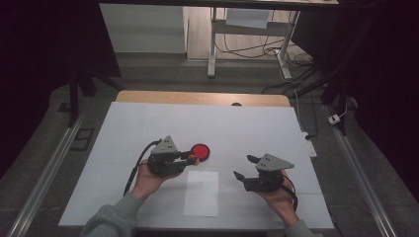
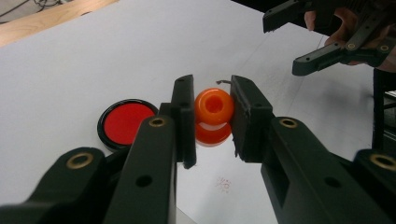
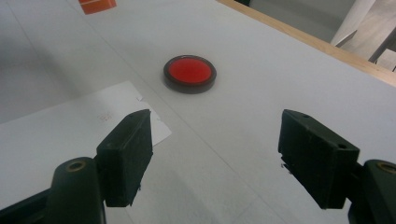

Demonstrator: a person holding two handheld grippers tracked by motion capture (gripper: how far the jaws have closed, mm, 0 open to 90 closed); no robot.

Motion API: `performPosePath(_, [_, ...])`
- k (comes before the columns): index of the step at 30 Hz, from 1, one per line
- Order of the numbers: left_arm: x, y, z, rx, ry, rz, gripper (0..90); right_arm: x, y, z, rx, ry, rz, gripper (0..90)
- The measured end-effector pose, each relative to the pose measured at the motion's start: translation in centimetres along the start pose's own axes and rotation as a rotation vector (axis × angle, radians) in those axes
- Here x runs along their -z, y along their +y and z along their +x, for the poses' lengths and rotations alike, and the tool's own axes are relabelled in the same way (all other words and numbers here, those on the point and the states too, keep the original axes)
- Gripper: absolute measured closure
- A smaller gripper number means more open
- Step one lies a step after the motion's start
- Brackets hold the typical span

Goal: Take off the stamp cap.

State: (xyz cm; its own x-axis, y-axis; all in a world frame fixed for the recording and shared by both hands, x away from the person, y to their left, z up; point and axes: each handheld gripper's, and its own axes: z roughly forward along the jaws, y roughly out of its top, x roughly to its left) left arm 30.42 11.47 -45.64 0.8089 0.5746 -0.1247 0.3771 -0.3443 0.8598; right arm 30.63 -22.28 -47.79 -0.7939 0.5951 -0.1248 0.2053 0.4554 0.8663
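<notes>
Glossy orange waisted stamp (image 2: 213,116) in left gripper (image 2: 212,116); flat round red pad (image 2: 126,122) beside

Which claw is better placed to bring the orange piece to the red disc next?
Left, probably. The left claw is already shut on the orange piece, and the red disc lies just beyond its tips. The right claw is open and empty, farther from the disc, past the paper sheet.

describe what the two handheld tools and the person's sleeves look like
Both tools, the left tool and the right tool, are black, with two blocky jaws, brass-coloured pivot pins and a grey three-cornered plate on top. A black cable trails from the left one. The sleeves are grey-green.
</notes>
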Motion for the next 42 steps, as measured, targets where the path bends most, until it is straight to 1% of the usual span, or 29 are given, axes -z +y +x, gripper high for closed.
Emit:
performPosePath(7, [0.0, 0.0, 0.0, 0.0, -0.002, 0.0, 72.3, -0.8, 0.6, 0.6, 0.019, 0.015, 0.008, 26.0])
performPosePath(16, [0.0, 0.0, 0.1, 0.003, -0.004, -0.003, 72.3, -1.6, 1.2, 1.2, 0.023, 0.03, 0.009, 27.2])
performPosePath(17, [0.0, 0.0, 0.1, 0.004, -0.003, -0.003, 72.2, -1.8, 1.3, 1.3, 0.031, 0.033, 0.01, 27.2])
performPosePath(24, [0.0, 0.0, 0.1, 0.005, -0.003, -0.005, 72.3, -2.3, 1.7, 1.7, 0.044, 0.04, 0.014, 27.8])
performPosePath(26, [0.0, 0.0, 0.1, 0.005, -0.003, -0.004, 72.3, -2.5, 1.8, 1.8, 0.039, 0.046, 0.008, 28.1])
performPosePath(30, [0.0, 0.0, 0.1, 0.003, -0.004, -0.002, 72.3, -2.8, 2.0, 2.1, 0.046, 0.054, 0.012, 28.3])
performPosePath(36, [0.0, 0.0, 0.0, 0.001, -0.003, -0.002, 72.3, -3.6, 2.3, 2.7, 0.065, 0.068, 0.015, 28.4])
performPosePath(42, [-0.1, 0.0, 0.0, -0.001, -0.005, 0.0, 72.3, -4.1, 2.6, 3.2, 0.065, 0.079, 0.014, 28.5])
